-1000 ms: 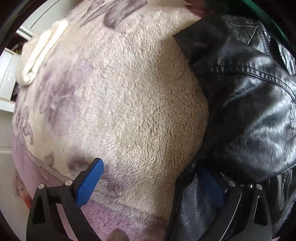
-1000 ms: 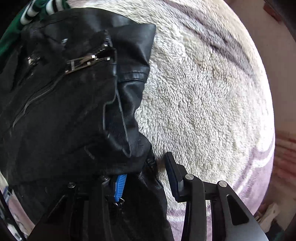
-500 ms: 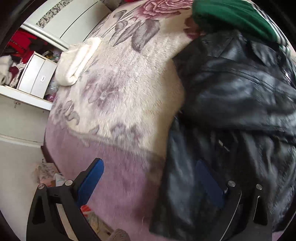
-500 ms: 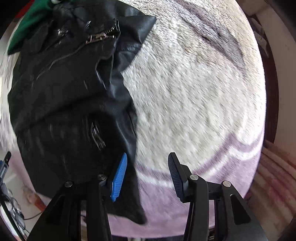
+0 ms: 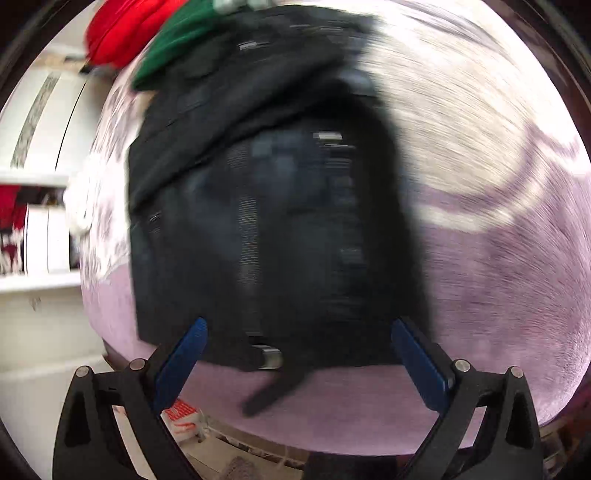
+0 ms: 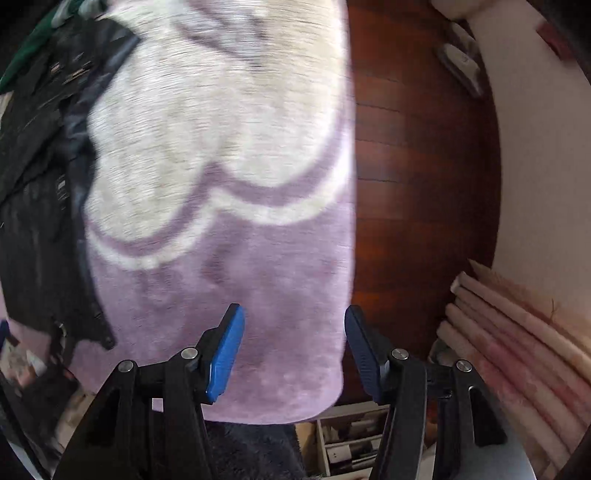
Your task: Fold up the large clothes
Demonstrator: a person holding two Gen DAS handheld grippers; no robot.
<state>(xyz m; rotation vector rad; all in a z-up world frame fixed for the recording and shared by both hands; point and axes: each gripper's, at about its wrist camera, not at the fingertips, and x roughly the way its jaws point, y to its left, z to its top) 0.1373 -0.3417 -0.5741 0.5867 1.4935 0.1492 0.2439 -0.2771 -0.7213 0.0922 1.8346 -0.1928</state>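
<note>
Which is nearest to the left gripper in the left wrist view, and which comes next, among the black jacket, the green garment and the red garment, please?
From the left gripper, which is open:
1. Black jacket: straight ahead on the blanket, its hem between the fingertips.
2. Green garment: past the jacket's far end, upper left.
3. Red garment: farther left, beyond the green one.
</note>
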